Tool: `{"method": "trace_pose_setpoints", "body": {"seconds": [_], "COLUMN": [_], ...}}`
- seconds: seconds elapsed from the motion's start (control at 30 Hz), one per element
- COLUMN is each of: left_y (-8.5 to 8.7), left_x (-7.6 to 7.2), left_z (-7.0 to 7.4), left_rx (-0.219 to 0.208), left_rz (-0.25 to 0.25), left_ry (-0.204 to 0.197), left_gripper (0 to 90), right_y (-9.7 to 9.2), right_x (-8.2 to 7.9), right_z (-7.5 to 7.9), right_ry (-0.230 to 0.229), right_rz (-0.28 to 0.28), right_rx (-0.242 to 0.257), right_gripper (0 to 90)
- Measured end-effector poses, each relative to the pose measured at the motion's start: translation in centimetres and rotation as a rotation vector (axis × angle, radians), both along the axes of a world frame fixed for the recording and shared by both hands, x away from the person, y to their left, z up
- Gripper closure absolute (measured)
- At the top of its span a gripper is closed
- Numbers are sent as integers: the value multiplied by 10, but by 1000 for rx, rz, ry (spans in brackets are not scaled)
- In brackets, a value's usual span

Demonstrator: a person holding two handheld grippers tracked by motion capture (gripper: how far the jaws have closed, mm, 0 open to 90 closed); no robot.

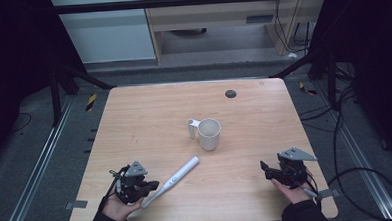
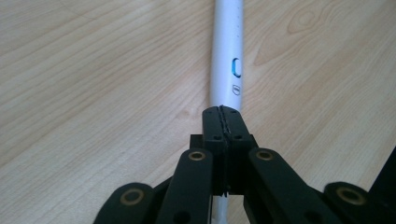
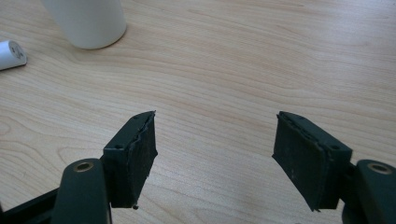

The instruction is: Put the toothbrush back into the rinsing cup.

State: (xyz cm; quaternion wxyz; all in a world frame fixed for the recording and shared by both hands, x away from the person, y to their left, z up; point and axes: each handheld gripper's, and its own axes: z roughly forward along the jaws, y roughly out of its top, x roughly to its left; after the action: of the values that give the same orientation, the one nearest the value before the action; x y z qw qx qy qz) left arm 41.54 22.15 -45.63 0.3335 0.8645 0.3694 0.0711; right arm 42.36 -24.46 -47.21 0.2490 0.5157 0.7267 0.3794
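Two claws are seen low over the table (image 1: 247,188). The left claw (image 2: 223,122) is clamped tight on the near end of the white electric toothbrush handle (image 2: 227,65), which lies flat, aimed at the cup (image 1: 209,134), presumably for lifting. The right claw (image 3: 224,158) is held wide, empty.

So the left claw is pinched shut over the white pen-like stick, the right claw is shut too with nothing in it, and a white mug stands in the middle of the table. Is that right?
Not quite: the right gripper is open, its jaws standing wide apart over bare table, as the right gripper view shows. The rest holds: the left gripper is closed over the white stick, and the mug stands mid-table.
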Motion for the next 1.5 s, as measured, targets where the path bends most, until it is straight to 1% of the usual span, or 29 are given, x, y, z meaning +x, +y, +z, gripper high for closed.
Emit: {"method": "trace_pose_setpoints", "body": {"seconds": [0.1, 0.33, 0.5, 0.67, 0.83, 0.93, 1.13, 1.5], "left_y": [-3, -8, -10, -11, -12, -11, -9, -7], "left_x": [-3, -5, -5, -5, -5, -4, -3, -1], "left_z": [-2, -6, -8, -10, -12, -12, -12, -13], "left_rx": [8, 20, 44, 52, 69, 77, 81, 98], "left_rz": [-21, -40, -58, -68, -70, -67, -56, -35], "left_ry": [11, 32, 47, 58, 64, 65, 70, 65], "left_gripper": [894, 894, 894, 894, 894, 894, 894, 894], "right_y": [0, 0, 0, 0, 0, 0, 0, 0], "right_x": [0, 0, 0, 0, 0, 1, 1, 1], "right_z": [0, 0, 0, -1, 0, -1, -1, -1], "right_ry": [-1, -3, 2, 2, 7, 4, 5, 7], "right_rz": [1, 3, 1, 1, 0, -1, -2, -2], "right_rx": [-2, -7, -4, -4, -1, -8, -9, -10], "right_gripper": [297, 298, 298, 297, 297, 297, 296, 297]}}
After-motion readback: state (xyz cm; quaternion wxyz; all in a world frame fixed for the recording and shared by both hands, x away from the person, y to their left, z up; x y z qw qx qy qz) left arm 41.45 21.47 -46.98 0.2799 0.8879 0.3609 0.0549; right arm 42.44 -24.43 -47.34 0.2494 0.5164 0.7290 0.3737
